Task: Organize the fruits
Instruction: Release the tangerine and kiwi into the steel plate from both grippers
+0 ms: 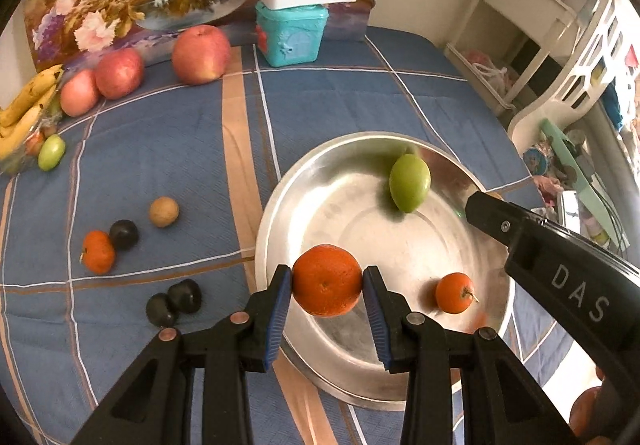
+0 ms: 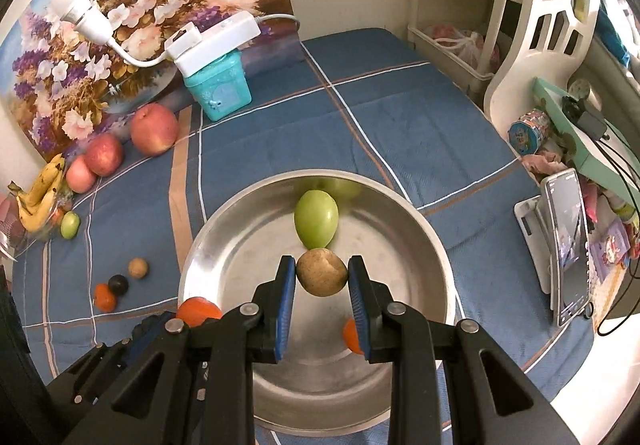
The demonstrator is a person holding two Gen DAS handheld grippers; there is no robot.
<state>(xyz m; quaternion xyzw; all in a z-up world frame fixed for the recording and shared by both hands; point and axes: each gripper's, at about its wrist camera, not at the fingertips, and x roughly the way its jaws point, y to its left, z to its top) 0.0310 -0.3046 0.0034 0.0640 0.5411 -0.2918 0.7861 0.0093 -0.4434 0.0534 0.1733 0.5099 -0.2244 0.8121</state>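
A steel bowl (image 1: 280,213) sits on the blue checked cloth, also in the right wrist view (image 2: 208,245). A green fruit (image 1: 409,183) (image 2: 316,219) and a small orange (image 1: 454,293) lie in it. My left gripper (image 1: 327,281) is shut on a larger orange (image 1: 327,279) above the bowl's left rim. My right gripper (image 2: 322,273) is shut on a brown round fruit (image 2: 322,272) above the bowl's middle. The right gripper's body (image 1: 560,261) shows in the left wrist view.
On the cloth left of the bowl lie a small orange (image 1: 98,251), a brown fruit (image 1: 163,211) and three dark fruits (image 1: 124,234). Apples (image 1: 201,54), bananas (image 1: 24,113) and a green fruit (image 1: 51,152) sit at the back left. A teal box (image 1: 290,33) stands behind.
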